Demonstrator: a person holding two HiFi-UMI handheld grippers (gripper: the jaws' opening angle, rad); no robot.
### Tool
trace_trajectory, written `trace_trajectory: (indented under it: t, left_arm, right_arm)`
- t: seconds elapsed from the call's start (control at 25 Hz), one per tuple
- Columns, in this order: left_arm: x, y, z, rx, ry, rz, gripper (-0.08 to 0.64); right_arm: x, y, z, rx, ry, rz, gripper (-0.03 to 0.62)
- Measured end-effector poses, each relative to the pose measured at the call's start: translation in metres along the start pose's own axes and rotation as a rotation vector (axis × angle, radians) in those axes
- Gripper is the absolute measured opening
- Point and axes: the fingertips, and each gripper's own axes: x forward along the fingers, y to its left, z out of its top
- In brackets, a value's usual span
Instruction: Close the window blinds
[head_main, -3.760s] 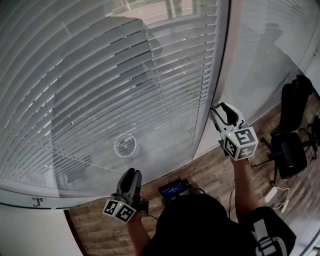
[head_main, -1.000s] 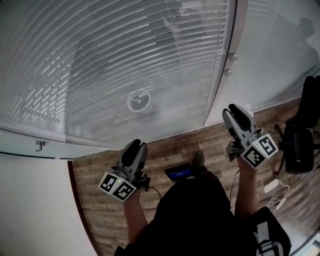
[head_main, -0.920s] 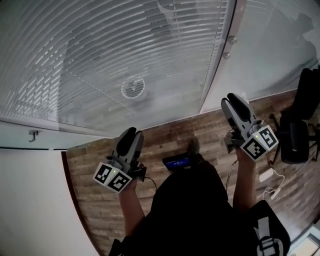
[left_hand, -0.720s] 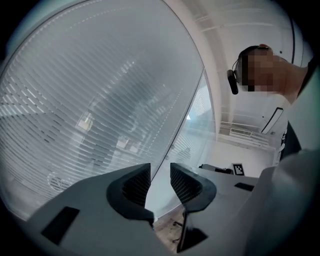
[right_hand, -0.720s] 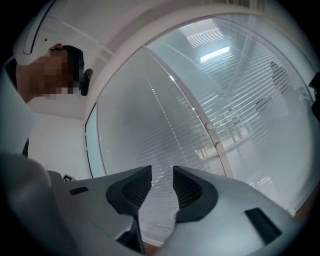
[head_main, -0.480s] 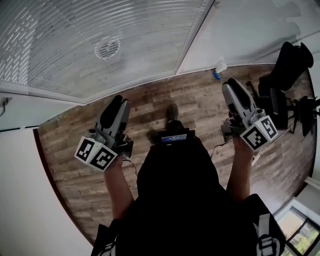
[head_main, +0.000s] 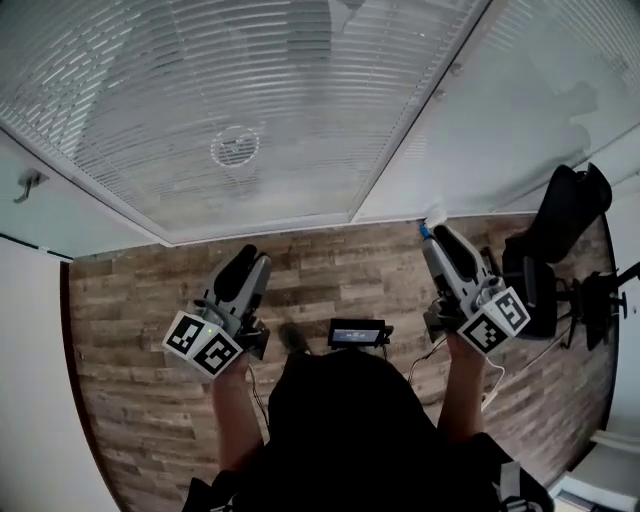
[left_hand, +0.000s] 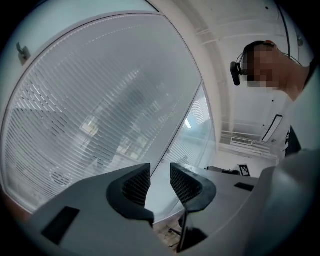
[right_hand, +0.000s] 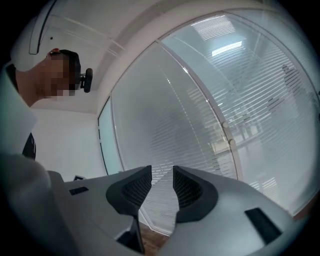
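Observation:
The window blinds (head_main: 250, 100) hang down over the big pane, their white slats tilted so the outside shows only dimly; they also fill the left gripper view (left_hand: 90, 115) and the right gripper view (right_hand: 250, 100). A white frame post (head_main: 420, 120) divides them from a second slatted pane (head_main: 530, 110). My left gripper (head_main: 245, 260) (left_hand: 160, 175) is held level over the wood floor, open, nothing between its pads. My right gripper (head_main: 438, 238) (right_hand: 161, 180) is also level and open, empty, a short way from the frame post. Neither touches the blinds.
A black office chair (head_main: 560, 220) stands at the right by the second pane. A small bottle (head_main: 428, 228) sits on the floor at the window foot. A dark device with a lit screen (head_main: 357, 332) lies in front of me. Cables (head_main: 500, 370) trail at right. White wall (head_main: 30, 330) at left.
The right gripper, earlier raised beside the frame post at the blinds, has come down. Both grippers have drawn back from the window and now hang over the floor; the view has swung.

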Motion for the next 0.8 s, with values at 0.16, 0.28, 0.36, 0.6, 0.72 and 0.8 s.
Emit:
trace_trajectory:
  t: [0.16,0.28,0.36,0.6,0.72,0.8]
  left_arm:
    - [0.018,-0.031,-0.001,0.03,-0.002,0.011,0.133]
    - [0.037,-0.071,-0.017,0.062,0.027,-0.014,0.134]
    - [0.045,-0.098,-0.036,0.084,0.053,-0.028,0.133]
    - [0.034,-0.148,-0.076,0.115,0.112,0.054,0.133]
    - [0.026,-0.164,-0.096,0.127,0.131,0.086,0.133]
    - [0.011,-0.175,-0.098,0.142,0.141,0.123,0.135]
  right_arm:
    - [-0.018,-0.008,0.006,-0.018,0.018,0.055,0.135]
    - [-0.054,-0.033,0.002,-0.011,0.021,0.048,0.135]
    - [-0.087,-0.051,-0.006,-0.005,0.028,0.033,0.135]
    - [-0.142,-0.074,-0.038,0.083,0.055,0.093,0.135]
    - [-0.158,-0.084,-0.052,0.094,0.085,0.128,0.135]
    - [-0.165,-0.081,-0.058,0.11,0.1,0.157,0.135]
